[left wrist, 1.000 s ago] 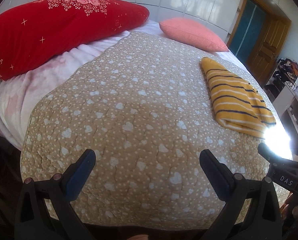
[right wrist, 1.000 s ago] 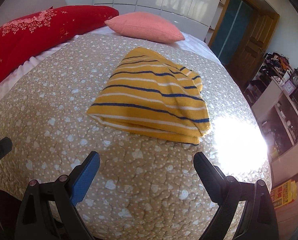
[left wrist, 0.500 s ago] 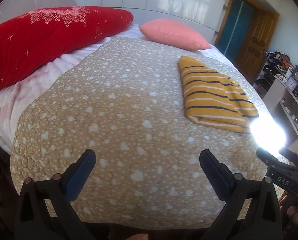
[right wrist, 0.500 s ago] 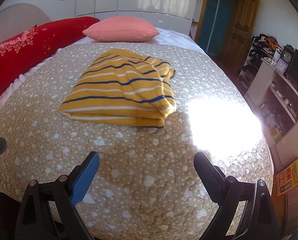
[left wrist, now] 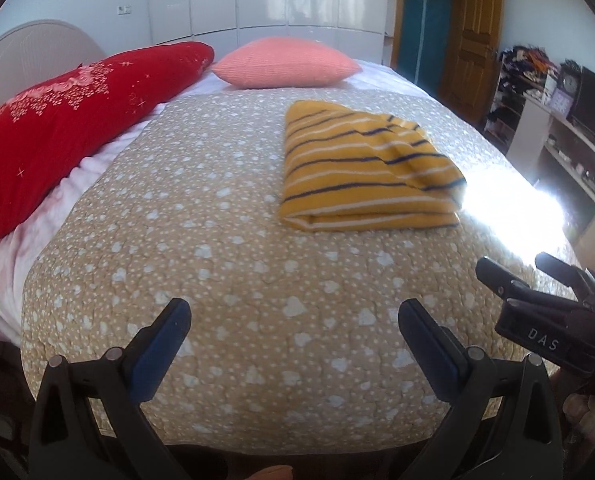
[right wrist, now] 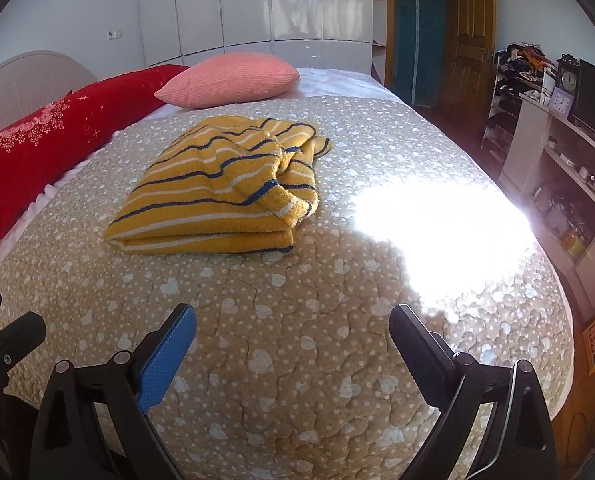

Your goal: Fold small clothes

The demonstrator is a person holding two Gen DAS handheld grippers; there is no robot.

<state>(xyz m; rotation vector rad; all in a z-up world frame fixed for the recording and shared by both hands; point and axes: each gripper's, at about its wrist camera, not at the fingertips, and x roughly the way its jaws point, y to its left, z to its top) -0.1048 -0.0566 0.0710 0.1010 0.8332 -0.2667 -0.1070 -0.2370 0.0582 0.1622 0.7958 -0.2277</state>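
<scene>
A yellow garment with navy and white stripes (left wrist: 361,172) (right wrist: 221,192) lies folded into a thick rectangle on the tan heart-print quilt (left wrist: 225,264) (right wrist: 297,320). My left gripper (left wrist: 293,320) hangs open over the quilt's near edge, well short of the garment and to its left. Open too is my right gripper (right wrist: 293,324), empty, with the garment ahead and slightly left. Part of the right gripper's body shows at the right edge of the left wrist view.
A long red pillow (left wrist: 69,120) and a pink cushion (left wrist: 285,62) lie at the head of the bed. A bright sun patch (right wrist: 437,232) falls on the quilt's right side. Shelves with clutter (right wrist: 557,132) and a wooden door (right wrist: 469,36) stand to the right.
Both grippers have drawn back and tilted up, so the room and the wardrobes show more. The folded garment stays put. Both stay open.
</scene>
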